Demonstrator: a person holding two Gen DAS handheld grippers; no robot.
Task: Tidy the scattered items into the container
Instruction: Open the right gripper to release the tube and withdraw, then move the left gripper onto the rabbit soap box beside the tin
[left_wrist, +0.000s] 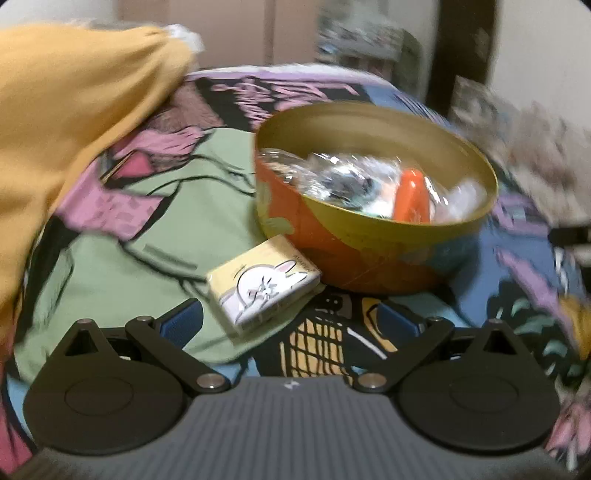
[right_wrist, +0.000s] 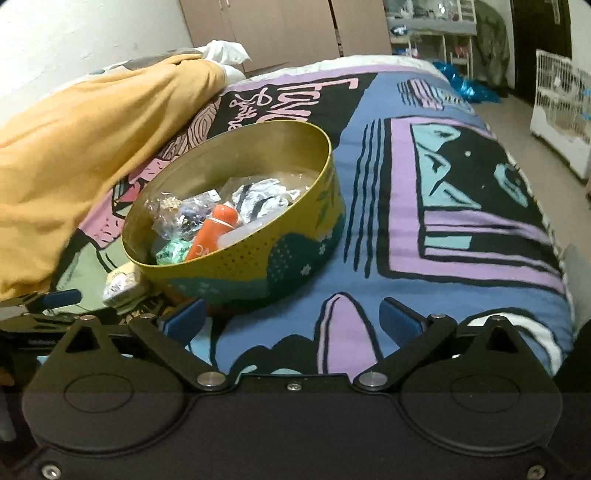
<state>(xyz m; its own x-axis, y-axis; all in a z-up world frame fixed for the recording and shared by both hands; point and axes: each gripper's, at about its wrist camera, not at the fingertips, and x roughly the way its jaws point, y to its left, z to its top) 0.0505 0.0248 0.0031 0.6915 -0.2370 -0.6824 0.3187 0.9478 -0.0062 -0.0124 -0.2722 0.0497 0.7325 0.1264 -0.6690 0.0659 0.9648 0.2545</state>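
Tongs first, left to right: your left tongs (left_wrist: 291, 319) stand wide open with nothing held, the small rabbit-printed pack (left_wrist: 263, 290) lying on the bed cover (left_wrist: 110, 266) between and just ahead of the blue pads (left_wrist: 183, 319). Your right tongs (right_wrist: 293, 319) are likewise spread wide and empty, over bare cover to the right of the tin.

The pack rests tilted, one corner touching or nearly touching the base of the round tin (left_wrist: 373, 254), which sits on the bed. Inside the tin you can see an orange tube (right_wrist: 214, 236), crumpled clear wrappers (right_wrist: 177, 218) and a green packet (right_wrist: 171, 253). A yellow blanket (left_wrist: 74, 129) is heaped at far left.

Hazards, as judged from here: the pack lies skewed to the left tongs, so closing on it may pinch a corner and let it twist free; the soft cover may bunch between the pads; a push forward could shove the tin, since the pack lies against it.

Legible writing: large pink letters on the cover near the tin, apparently "FUN", the rest cut off; white letters on the orange tube and small print on the pack's edge are too blurred to read.
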